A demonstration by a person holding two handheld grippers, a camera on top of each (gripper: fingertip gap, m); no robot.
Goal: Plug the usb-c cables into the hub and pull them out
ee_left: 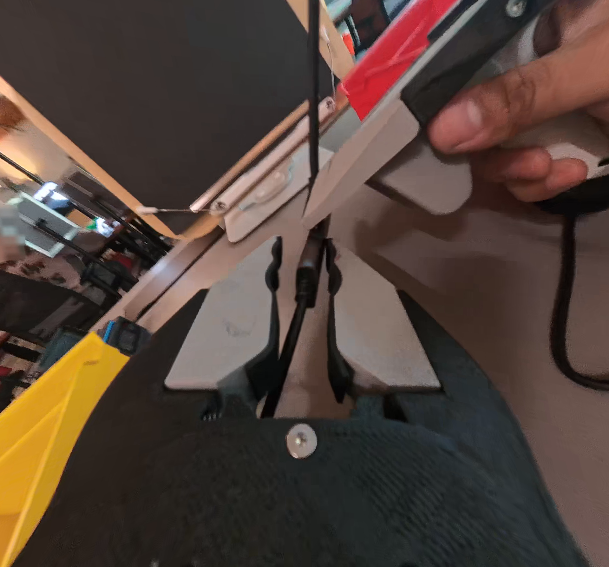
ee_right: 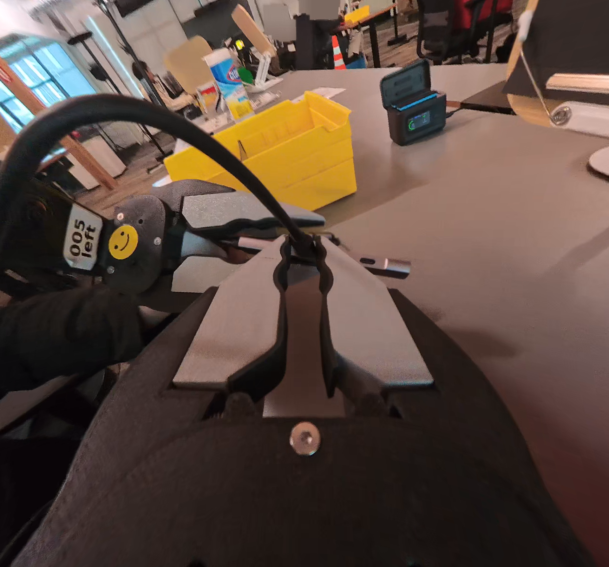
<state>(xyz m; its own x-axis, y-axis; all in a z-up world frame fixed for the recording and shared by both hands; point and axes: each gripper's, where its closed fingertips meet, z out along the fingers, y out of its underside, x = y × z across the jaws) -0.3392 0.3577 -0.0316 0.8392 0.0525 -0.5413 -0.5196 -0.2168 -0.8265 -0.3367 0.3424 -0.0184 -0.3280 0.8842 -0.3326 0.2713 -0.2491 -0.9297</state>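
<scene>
Mid-plugging, judged: left gripper [ee_left: 304, 264] fingers pinched on USB-C plug [ee_left: 308, 274] at frame centre; right gripper [ee_right: 301, 251] fingers clamped on cable beside hub [ee_right: 389, 266]. Next: careful port alignment.

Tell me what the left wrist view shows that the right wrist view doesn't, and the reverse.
Left wrist view only: a hand holding the right gripper's body, and a black plug between the left gripper's fingers.

Right wrist view only: the silver hub, a black charging case, a wipes canister, and the right gripper from behind, its fingertips closed on the black cable.

Both: the yellow bin, the grey table, the black cable and both grippers.
</scene>
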